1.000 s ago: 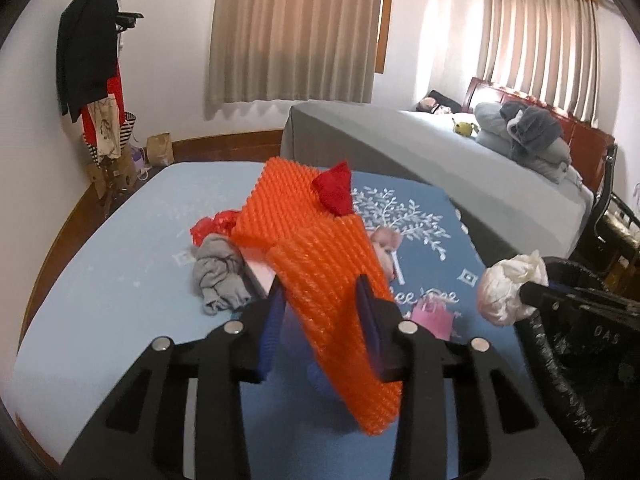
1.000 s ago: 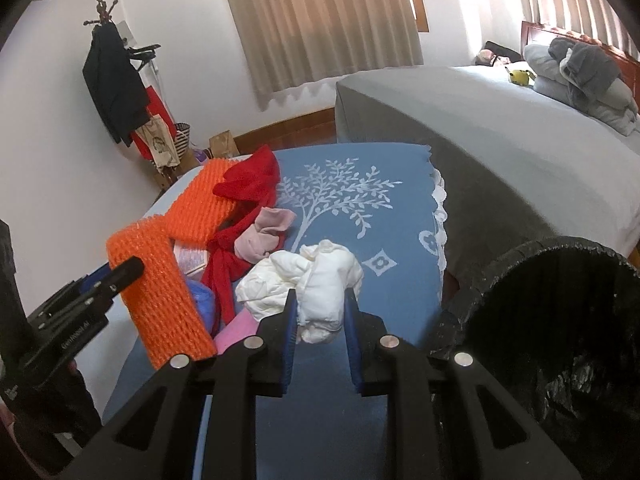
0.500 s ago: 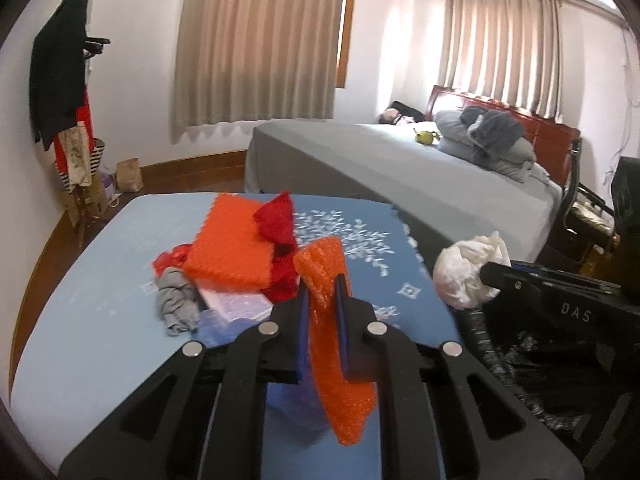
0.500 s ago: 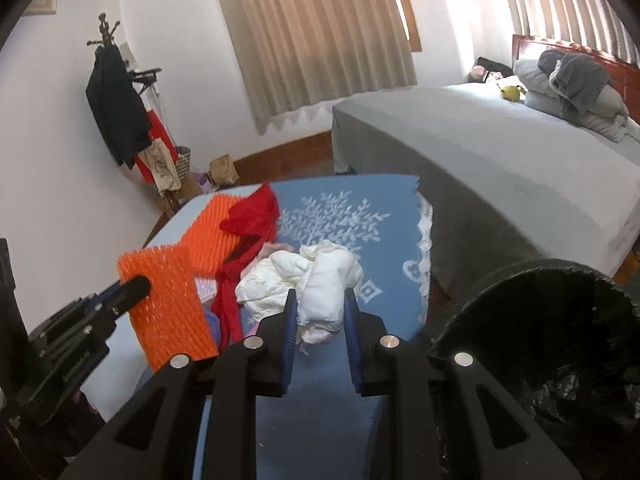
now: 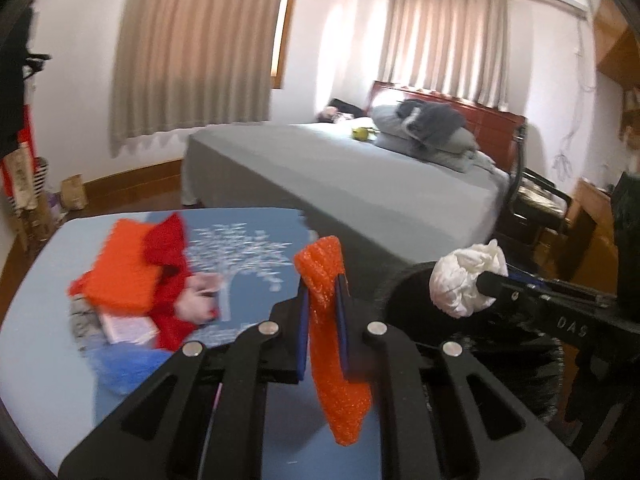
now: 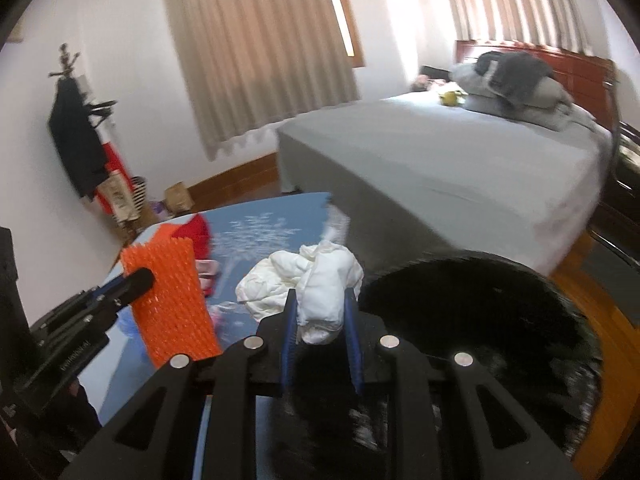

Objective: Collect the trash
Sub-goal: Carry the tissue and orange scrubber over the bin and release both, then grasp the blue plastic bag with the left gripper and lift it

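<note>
Left tool (image 5: pixel 323 300), seen from the left wrist, was clamped narrow on an orange foam net sheet (image 5: pixel 332 344) that hung down between its blue pads, lifted clear of the blue table (image 5: pixel 248 256). Just to its right sat the black-lined trash bin (image 5: pixel 404 292), and over the bin's rim the right tool (image 5: pixel 486 280) carried a crumpled white paper wad (image 5: pixel 466 282). Neither piece had gone in yet. Left on the table were a second orange foam sheet (image 5: pixel 118 276), a red cloth (image 5: pixel 170 268), a grey rag (image 5: pixel 80 316), a pale booklet-like item (image 5: pixel 128 326) and something blue (image 5: pixel 124 368), blurred. By my judgement most of the pile remained to be collected.

From the right wrist, the right tool (image 6: pixel 320 308) was closed partway on the white paper wad (image 6: pixel 316 288), pads pressing its sides. The trash bin (image 6: pixel 480 304) opened directly ahead and to the right, close below the wad. The left tool (image 6: pixel 132 282) held the orange foam net sheet (image 6: pixel 170 304) at left, above the table (image 6: pixel 272 216). The drop looked like the next step for both.
</note>
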The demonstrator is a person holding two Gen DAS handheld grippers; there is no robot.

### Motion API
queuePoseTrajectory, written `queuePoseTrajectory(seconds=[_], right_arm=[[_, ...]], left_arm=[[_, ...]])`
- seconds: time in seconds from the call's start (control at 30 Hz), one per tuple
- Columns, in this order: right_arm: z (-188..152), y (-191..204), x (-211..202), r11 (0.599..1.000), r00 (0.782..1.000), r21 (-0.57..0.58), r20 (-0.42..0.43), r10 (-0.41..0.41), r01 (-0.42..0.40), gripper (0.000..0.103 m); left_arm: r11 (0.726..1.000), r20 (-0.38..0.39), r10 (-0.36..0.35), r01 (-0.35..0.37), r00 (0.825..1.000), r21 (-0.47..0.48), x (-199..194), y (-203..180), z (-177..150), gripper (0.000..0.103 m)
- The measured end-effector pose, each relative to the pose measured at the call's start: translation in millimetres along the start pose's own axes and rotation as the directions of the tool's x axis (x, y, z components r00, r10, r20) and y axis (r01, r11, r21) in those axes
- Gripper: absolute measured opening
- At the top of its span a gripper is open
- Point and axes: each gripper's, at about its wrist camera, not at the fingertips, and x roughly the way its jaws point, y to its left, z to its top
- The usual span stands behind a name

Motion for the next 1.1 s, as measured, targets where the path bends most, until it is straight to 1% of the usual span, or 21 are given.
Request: queuePoseTrajectory(seconds=[0.13, 0.2, 0.3, 0.33, 0.4, 0.43, 0.47, 0.5, 0.53, 0.6, 0.7, 0.73, 0.8, 0.9, 0.97, 1.03, 1.1], right_arm=[[-9.2, -37.1, -11.2, 0.995, 0.996, 0.049, -0.011, -0.083, 0.083, 0.024], [-13.9, -52.0, -16.6, 0.99, 0.993, 0.07, -0.017, -0.118, 0.119, 0.026], [-19.6, -70.4, -23.4, 0.982, 0.987, 0.097, -0.027, -0.158, 0.16, 0.027], [-21.9, -77.9, -26.3, 0.978, 0.984, 0.109, -0.031, -0.177, 0.179, 0.028], [-25.8, -86.6, -30.1, 0.973, 0.98, 0.118, -0.03, -0.196, 0.198, 0.037], [-26.8, -90.5, -32.4, 0.97, 0.978, 0.123, -0.029, -0.207, 0.209, 0.04], [-27.4, -93.3, -34.4, 0.967, 0.976, 0.127, -0.027, -0.217, 0.219, 0.044], [-28.4, -93.8, -35.9, 0.966, 0.975, 0.13, -0.024, -0.222, 0.223, 0.048], [-28.2, -94.8, -36.7, 0.965, 0.974, 0.134, -0.022, -0.226, 0.227, 0.051], [-27.8, -93.5, -38.0, 0.964, 0.973, 0.134, -0.014, -0.229, 0.229, 0.064], [-24.1, -84.1, -32.8, 0.968, 0.975, 0.118, 0.004, -0.223, 0.221, 0.078], [-23.1, -78.9, -30.4, 0.971, 0.977, 0.112, 0.007, -0.214, 0.212, 0.08], [-21.1, -69.3, -26.7, 0.976, 0.981, 0.104, 0.014, -0.196, 0.193, 0.088], [-19.5, -49.6, -16.3, 0.985, 0.988, 0.079, 0.022, -0.154, 0.151, 0.091], [-18.4, -31.4, -6.3, 0.991, 0.992, 0.061, 0.027, -0.123, 0.121, 0.093], [-17.3, -15.2, 3.4, 0.995, 0.996, 0.049, 0.027, -0.085, 0.084, 0.093], [-16.3, 2.4, 13.8, 0.998, 0.998, 0.026, 0.029, -0.056, 0.055, 0.093]], left_arm=[[0.996, -0.016, -0.087, 0.088, 0.996, 0.026, 14.3, -33.5, 3.3, 0.011], [0.99, -0.024, -0.134, 0.135, 0.991, 0.035, 21.5, -50.7, 5.0, 0.011], [0.982, -0.037, -0.184, 0.186, 0.982, 0.043, 31.4, -71.2, 6.0, 0.011], [0.977, -0.047, -0.204, 0.206, 0.978, 0.049, 36.1, -78.4, 5.6, 0.012], [0.973, -0.064, -0.216, 0.22, 0.974, 0.063, 42.7, -86.5, 2.9, 0.015], [0.972, -0.07, -0.22, 0.225, 0.973, 0.068, 45.1, -89.7, 0.9, 0.019], [0.971, -0.081, -0.221, 0.227, 0.972, 0.071, 46.9, -91.1, -1.1, 0.022], [0.972, -0.085, -0.217, 0.223, 0.972, 0.072, 47.7, -90.5, -3.1, 0.027], [0.974, -0.086, -0.209, 0.216, 0.974, 0.073, 47.3, -88.3, -4.7, 0.038], [0.978, -0.079, -0.19, 0.196, 0.979, 0.074, 45.9, -83.1, -6.3, 0.047], [0.986, -0.072, -0.141, 0.146, 0.987, 0.077, 40.1, -70.5, -7.7, 0.055], [0.989, -0.067, -0.119, 0.124, 0.991, 0.079, 37.3, -65.0, -7.6, 0.058], [0.994, -0.058, -0.066, 0.071, 0.996, 0.079, 30.3, -49.5, -10.9, 0.062], [0.998, -0.053, 0.021, -0.018, 0.998, 0.064, 20.3, -20.6, -15.5, 0.063], [0.996, -0.053, 0.083, -0.08, 0.995, 0.049, 13.0, -0.6, -17.8, 0.064], [0.987, -0.062, 0.158, -0.157, 0.986, 0.02, 6.2, 25.9, -22.2, 0.064], [0.974, -0.072, 0.227, -0.228, 0.971, 0.004, 1.5, 47.1, -26.2, 0.064]])
